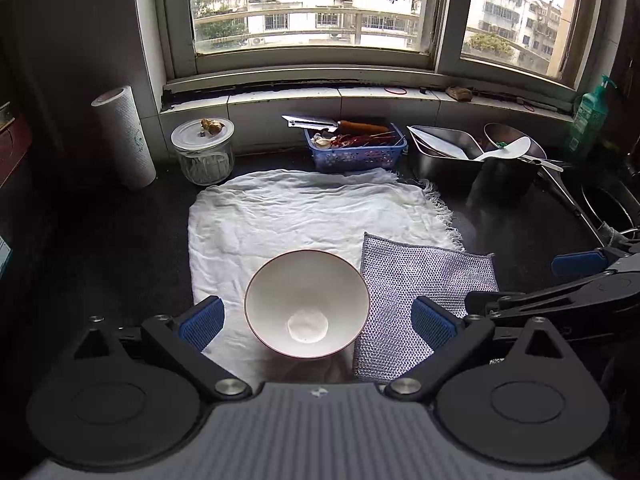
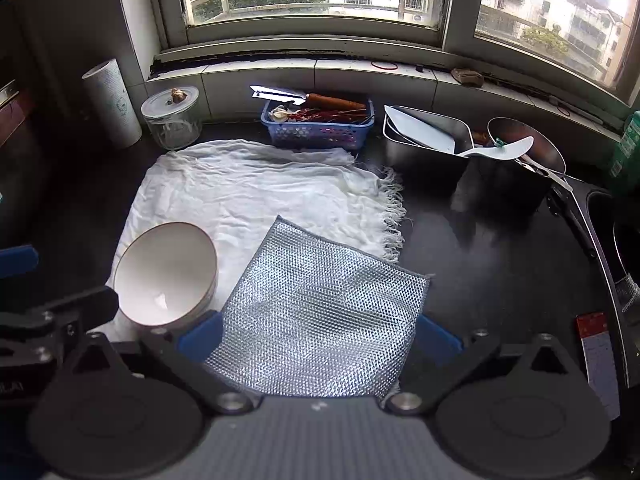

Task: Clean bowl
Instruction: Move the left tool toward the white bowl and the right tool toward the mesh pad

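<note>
A white bowl with a thin brown rim stands upright and empty on a white cloth. My left gripper is open, its blue pads either side of the bowl, not touching it. A silver mesh scrubbing cloth lies flat to the right of the bowl, partly on the white cloth. My right gripper is open above the mesh cloth's near edge, its pads at the cloth's two sides. The bowl also shows in the right wrist view, to the left of that gripper.
At the back of the dark counter stand a paper towel roll, a glass jar, a blue basket with a knife on it, a steel tray, and a pot with a white spoon. A sink lies at the right edge. A green soap bottle stands by the window.
</note>
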Motion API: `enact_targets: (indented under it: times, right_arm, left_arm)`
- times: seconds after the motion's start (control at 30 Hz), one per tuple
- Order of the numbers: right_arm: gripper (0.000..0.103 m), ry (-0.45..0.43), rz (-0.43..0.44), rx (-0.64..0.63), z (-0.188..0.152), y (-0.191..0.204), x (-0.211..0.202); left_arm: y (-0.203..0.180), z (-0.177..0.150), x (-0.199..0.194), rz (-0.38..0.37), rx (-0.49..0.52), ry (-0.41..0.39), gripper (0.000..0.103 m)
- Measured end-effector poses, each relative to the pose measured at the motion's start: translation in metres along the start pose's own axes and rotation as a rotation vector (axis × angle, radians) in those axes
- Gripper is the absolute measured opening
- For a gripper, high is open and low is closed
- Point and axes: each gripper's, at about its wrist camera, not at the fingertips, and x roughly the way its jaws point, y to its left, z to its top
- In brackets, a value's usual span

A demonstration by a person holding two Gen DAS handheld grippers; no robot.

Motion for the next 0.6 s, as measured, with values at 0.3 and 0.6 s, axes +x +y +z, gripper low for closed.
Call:
enact_targets:
  times: [0.3, 0.6]
  right_arm:
    - [0.103, -0.013, -0.012, 0.006, 0.0, 0.0, -0.001]
    - [0.103, -0.01, 0.004, -0.002, 0.001, -0.005, 0.002]
  left_arm:
    - [0.002, -0.001, 0.007, -0.02, -0.036, 0.05, 0.101]
    - [0.005, -0.005, 0.012, -0.07, -0.086, 0.072, 0.101]
